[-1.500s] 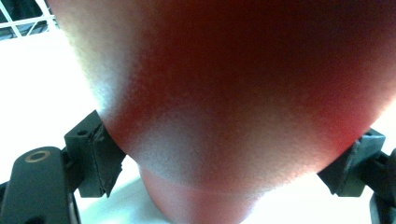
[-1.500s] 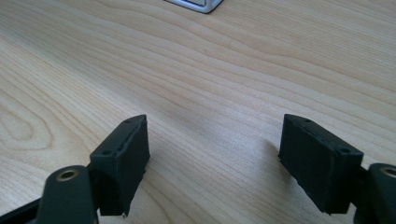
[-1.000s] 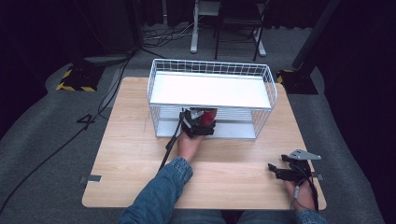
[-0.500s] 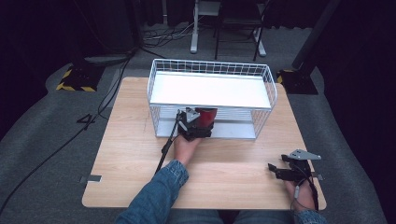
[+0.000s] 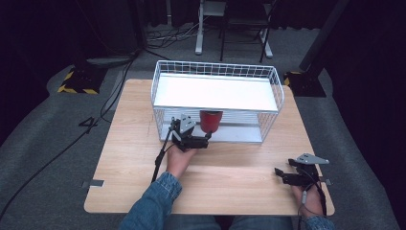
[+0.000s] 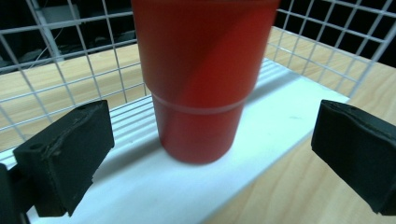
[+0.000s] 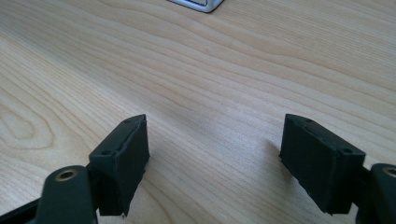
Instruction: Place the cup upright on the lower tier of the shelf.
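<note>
On the lower white shelf (image 5: 239,134) of the white wire two-tier rack (image 5: 216,101), a red plastic cup (image 5: 210,120) stands upside down, wide end on the shelf, near the shelf's front edge and toward its left half. The rack sits at the far middle of the light wooden tabletop (image 5: 129,143). The left tool (image 5: 207,139) is held just in front of the cup, at the rack's open front, with its jaws spread wide. In the left gripper view the cup (image 6: 201,79) stands between the two black pads (image 6: 65,156), which are well clear of its sides and touch nothing. The left hand (image 5: 179,160), in a blue denim sleeve (image 5: 153,203), reaches in from the near edge. The right tool (image 5: 282,175) rests low over the tabletop near its near right corner, well apart from the rack, held by the right hand (image 5: 311,201). In the right gripper view its jaws stand apart over bare wood (image 7: 210,84), holding nothing.
</note>
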`<action>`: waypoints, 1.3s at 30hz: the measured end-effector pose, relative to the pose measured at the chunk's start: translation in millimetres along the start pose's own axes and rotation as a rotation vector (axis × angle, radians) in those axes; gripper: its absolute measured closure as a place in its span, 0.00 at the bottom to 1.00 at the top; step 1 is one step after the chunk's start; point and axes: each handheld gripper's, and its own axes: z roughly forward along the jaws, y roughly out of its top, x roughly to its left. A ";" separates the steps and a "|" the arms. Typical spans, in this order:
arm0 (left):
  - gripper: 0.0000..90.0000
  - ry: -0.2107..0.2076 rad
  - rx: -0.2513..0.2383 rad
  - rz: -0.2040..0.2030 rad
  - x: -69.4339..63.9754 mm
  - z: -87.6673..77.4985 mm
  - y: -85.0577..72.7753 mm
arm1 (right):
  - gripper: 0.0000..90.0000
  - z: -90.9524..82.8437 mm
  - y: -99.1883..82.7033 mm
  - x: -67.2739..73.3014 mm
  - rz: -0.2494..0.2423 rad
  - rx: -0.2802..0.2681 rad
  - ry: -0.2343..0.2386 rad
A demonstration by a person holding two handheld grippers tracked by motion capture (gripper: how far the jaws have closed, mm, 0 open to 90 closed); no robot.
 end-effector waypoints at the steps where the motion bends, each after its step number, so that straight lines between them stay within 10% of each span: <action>1: 0.00 -0.003 0.000 0.001 -0.1 -5.8 -0.1 | 0.26 0.0 0.0 -0.1 0.000 0.000 0.000; 27: 0.00 0.008 0.000 -0.029 20.9 -120.5 -20.7 | 0.27 0.2 0.0 1.1 -0.008 -0.002 0.005; 39: 0.00 0.032 0.083 -0.036 39.0 -163.2 -42.2 | 0.26 0.3 0.1 0.7 -0.010 -0.002 0.011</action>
